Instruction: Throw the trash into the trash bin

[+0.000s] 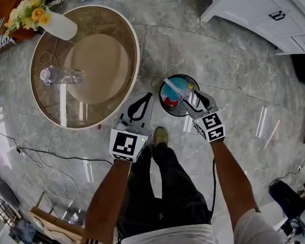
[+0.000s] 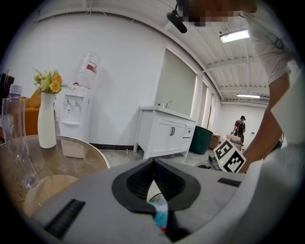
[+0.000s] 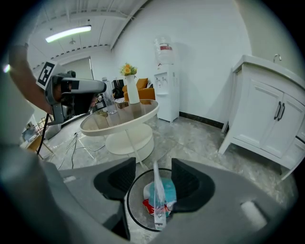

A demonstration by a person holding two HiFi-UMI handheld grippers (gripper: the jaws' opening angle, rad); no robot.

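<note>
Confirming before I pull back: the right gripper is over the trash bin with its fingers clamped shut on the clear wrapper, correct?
Not quite. The right gripper is over the trash bin, but its fingers stand apart, not clamped shut. The clear wrapper stands between them with a gap on each side, unpinched. The right gripper view shows this.
</note>
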